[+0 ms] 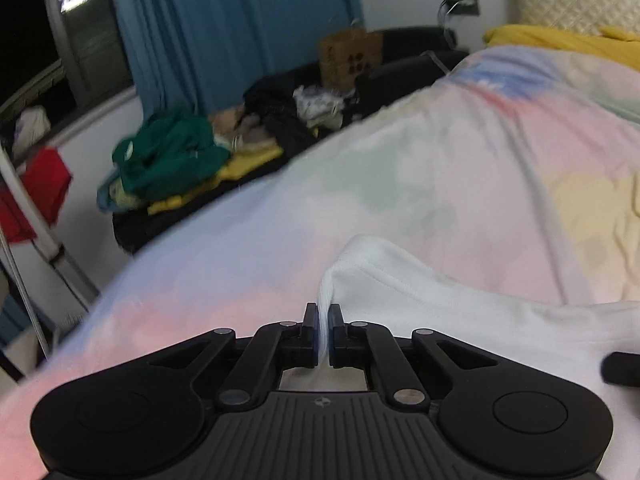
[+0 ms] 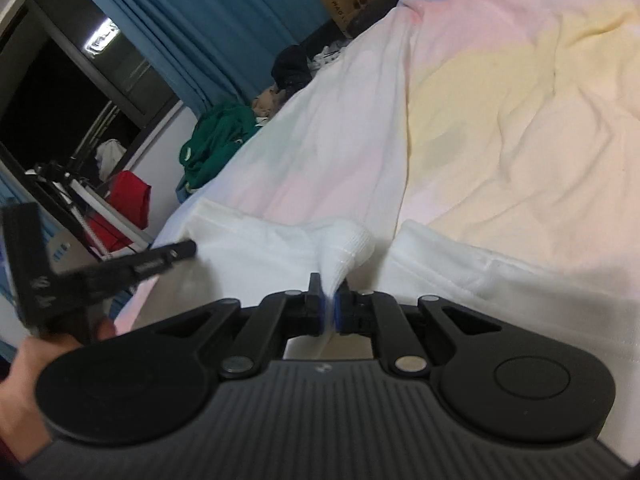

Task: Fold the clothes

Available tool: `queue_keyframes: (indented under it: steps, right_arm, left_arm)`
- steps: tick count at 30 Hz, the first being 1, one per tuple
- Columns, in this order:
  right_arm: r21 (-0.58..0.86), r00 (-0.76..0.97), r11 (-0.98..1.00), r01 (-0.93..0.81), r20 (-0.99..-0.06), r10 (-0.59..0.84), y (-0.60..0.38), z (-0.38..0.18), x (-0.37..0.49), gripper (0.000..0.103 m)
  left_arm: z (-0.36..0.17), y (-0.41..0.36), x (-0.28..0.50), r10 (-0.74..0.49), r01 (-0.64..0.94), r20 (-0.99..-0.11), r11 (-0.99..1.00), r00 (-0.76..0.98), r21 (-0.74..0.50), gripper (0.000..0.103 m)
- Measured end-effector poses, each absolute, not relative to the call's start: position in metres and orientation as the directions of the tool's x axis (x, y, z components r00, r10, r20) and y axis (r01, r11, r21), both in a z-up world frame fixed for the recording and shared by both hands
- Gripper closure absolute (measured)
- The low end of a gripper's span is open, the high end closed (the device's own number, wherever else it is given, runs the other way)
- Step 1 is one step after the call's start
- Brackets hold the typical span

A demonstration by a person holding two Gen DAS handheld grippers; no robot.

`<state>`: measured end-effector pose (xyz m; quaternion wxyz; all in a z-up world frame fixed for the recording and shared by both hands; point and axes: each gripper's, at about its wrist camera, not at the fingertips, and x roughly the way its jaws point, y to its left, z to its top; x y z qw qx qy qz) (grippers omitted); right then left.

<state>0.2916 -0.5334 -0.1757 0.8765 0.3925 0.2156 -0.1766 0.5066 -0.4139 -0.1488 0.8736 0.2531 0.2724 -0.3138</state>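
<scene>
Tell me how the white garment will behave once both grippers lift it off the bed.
The white garment is probably floppy: it bunches where the left gripper and right gripper pinch it. It will likely sag between them. It looks light, draping loosely on the bedspread.

Both wrist cams sit low and close over the bed (image 1: 440, 168), facing the blue curtain (image 1: 224, 20) upper left in both.

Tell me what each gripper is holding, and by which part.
Both hold the white garment. The left gripper pinches a bunched edge near a stitched hem; the right gripper pinches a ribbed edge, perhaps a cuff.
</scene>
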Motion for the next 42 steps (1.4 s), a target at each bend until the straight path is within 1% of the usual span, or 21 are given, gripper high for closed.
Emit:
queue_keyframes:
  steps: [1, 4, 6, 7, 8, 9, 10, 11, 12, 13, 14, 15, 18, 19, 21, 22, 23, 27, 30, 36, 42]
  right_arm:
    - [0.6, 0.838, 0.635, 0.486, -0.526, -0.144, -0.533, -0.178, 0.294, 0.095]
    - [0.566, 0.823, 0.66, 0.493, -0.55, -0.143, -0.529, -0.186, 0.294, 0.095]
    - [0.559, 0.819, 0.661, 0.501, -0.552, -0.155, -0.527, -0.186, 0.293, 0.093]
    - [0.55, 0.818, 0.665, 0.505, -0.552, -0.165, -0.526, -0.185, 0.293, 0.091]
    - [0.528, 0.814, 0.681, 0.508, -0.553, -0.179, -0.522, -0.182, 0.294, 0.089]
    - [0.505, 0.81, 0.697, 0.509, -0.554, -0.19, -0.518, -0.18, 0.293, 0.088]
    - [0.484, 0.806, 0.711, 0.511, -0.556, -0.201, -0.513, -0.178, 0.293, 0.083]
    - [0.464, 0.804, 0.726, 0.507, -0.558, -0.205, -0.509, -0.175, 0.292, 0.075]
    - [0.45, 0.805, 0.741, 0.499, -0.556, -0.205, -0.505, -0.17, 0.29, 0.069]
    - [0.437, 0.808, 0.755, 0.49, -0.553, -0.205, -0.501, -0.166, 0.287, 0.06]
    - [0.42, 0.807, 0.765, 0.488, -0.552, -0.211, -0.496, -0.16, 0.285, 0.055]
    - [0.403, 0.805, 0.775, 0.487, -0.55, -0.22, -0.491, -0.154, 0.283, 0.053]
    - [0.349, 0.812, 0.816, 0.461, -0.537, -0.229, -0.47, -0.137, 0.272, 0.045]
    - [0.334, 0.816, 0.827, 0.453, -0.529, -0.234, -0.462, -0.131, 0.264, 0.042]
    - [0.307, 0.826, 0.848, 0.432, -0.512, -0.235, -0.446, -0.119, 0.248, 0.037]
    - [0.293, 0.834, 0.861, 0.415, -0.5, -0.232, -0.438, -0.113, 0.238, 0.033]
    - [0.278, 0.843, 0.874, 0.398, -0.487, -0.229, -0.428, -0.106, 0.227, 0.031]
    - [0.235, 0.877, 0.92, 0.312, -0.444, -0.184, -0.392, -0.076, 0.19, 0.031]
    - [0.238, 0.897, 0.939, 0.247, -0.422, -0.129, -0.378, -0.063, 0.169, 0.031]
    - [0.245, 0.926, 0.963, 0.115, -0.378, -0.015, -0.353, -0.038, 0.128, 0.031]
    - [0.275, 0.916, 0.955, 0.111, -0.401, 0.009, -0.36, -0.046, 0.131, 0.031]
  left_arm:
    - [-0.156, -0.415, 0.507, -0.399, 0.679, -0.638, 0.68, 0.659, 0.276, 0.092]
    - [-0.158, -0.406, 0.504, -0.415, 0.67, -0.629, 0.705, 0.657, 0.235, 0.087]
    - [-0.155, -0.398, 0.502, -0.428, 0.662, -0.625, 0.724, 0.653, 0.196, 0.071]
    - [-0.15, -0.391, 0.5, -0.426, 0.65, -0.625, 0.739, 0.654, 0.177, 0.053]
    - [-0.144, -0.382, 0.495, -0.422, 0.639, -0.62, 0.75, 0.661, 0.17, 0.044]
    - [-0.137, -0.373, 0.488, -0.42, 0.63, -0.614, 0.759, 0.669, 0.167, 0.043]
    - [-0.13, -0.364, 0.482, -0.417, 0.62, -0.607, 0.767, 0.677, 0.164, 0.041]
    - [-0.122, -0.353, 0.475, -0.414, 0.613, -0.602, 0.773, 0.683, 0.165, 0.038]
    - [-0.112, -0.338, 0.464, -0.408, 0.603, -0.593, 0.78, 0.694, 0.168, 0.036]
    - [-0.102, -0.32, 0.451, -0.401, 0.588, -0.581, 0.79, 0.708, 0.172, 0.03]
    - [-0.092, -0.303, 0.438, -0.393, 0.573, -0.569, 0.8, 0.722, 0.176, 0.023]
    - [-0.082, -0.285, 0.424, -0.384, 0.558, -0.557, 0.81, 0.736, 0.179, 0.02]
    - [-0.051, -0.232, 0.384, -0.358, 0.513, -0.521, 0.838, 0.775, 0.187, 0.016]
    - [-0.041, -0.214, 0.371, -0.349, 0.497, -0.508, 0.847, 0.788, 0.19, 0.012]
    - [-0.021, -0.178, 0.345, -0.329, 0.465, -0.483, 0.864, 0.811, 0.193, 0.009]
    - [-0.013, -0.161, 0.33, -0.317, 0.447, -0.474, 0.874, 0.821, 0.189, 0.007]
    - [-0.006, -0.143, 0.313, -0.304, 0.427, -0.468, 0.886, 0.83, 0.182, 0.006]
    - [0.012, -0.082, 0.245, -0.244, 0.342, -0.444, 0.927, 0.862, 0.156, 0.004]
    - [0.02, -0.041, 0.195, -0.212, 0.274, -0.436, 0.958, 0.874, 0.084, 0.004]
    - [0.028, 0.017, 0.112, -0.119, 0.147, -0.421, 0.989, 0.899, 0.034, 0.005]
    - [0.026, 0.063, 0.058, -0.026, 0.025, -0.422, 1.0, 0.906, -0.008, 0.005]
